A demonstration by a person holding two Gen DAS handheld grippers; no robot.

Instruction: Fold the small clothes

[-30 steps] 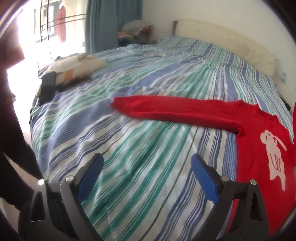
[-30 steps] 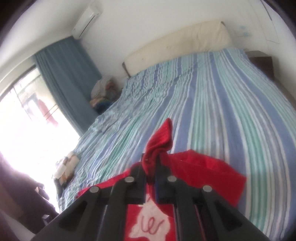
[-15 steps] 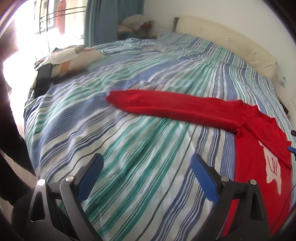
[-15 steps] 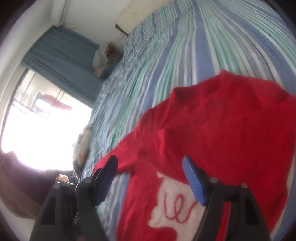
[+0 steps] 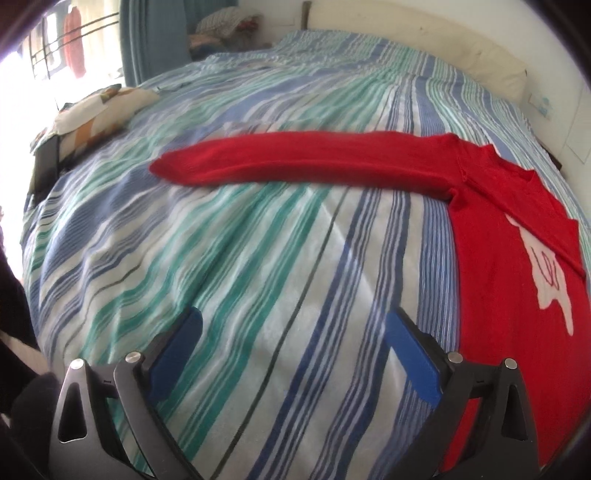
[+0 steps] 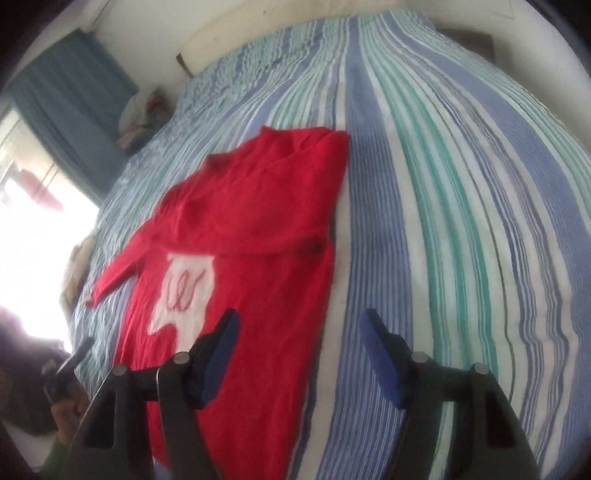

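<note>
A small red sweater (image 6: 243, 236) with a white animal patch (image 6: 184, 288) lies flat on the striped bed. Its right sleeve is folded in across the chest (image 6: 266, 206). Its other sleeve (image 5: 303, 162) lies stretched straight out to the left. The sweater body (image 5: 509, 295) shows at the right of the left wrist view. My left gripper (image 5: 293, 332) is open and empty above bare bedspread, short of the stretched sleeve. My right gripper (image 6: 299, 332) is open and empty above the sweater's lower right edge.
The bed has a blue, green and white striped cover (image 5: 221, 258). A patterned pillow (image 5: 99, 110) and a dark object (image 5: 46, 166) lie at its left edge. A headboard cushion (image 5: 443, 48), a blue curtain (image 6: 70, 107) and a pile of clothes (image 5: 225, 29) are at the far side.
My right gripper let go of the red sleeve it was pinching, left it folded across the chest, opened and drew back. My left gripper moved closer to the stretched sleeve.
</note>
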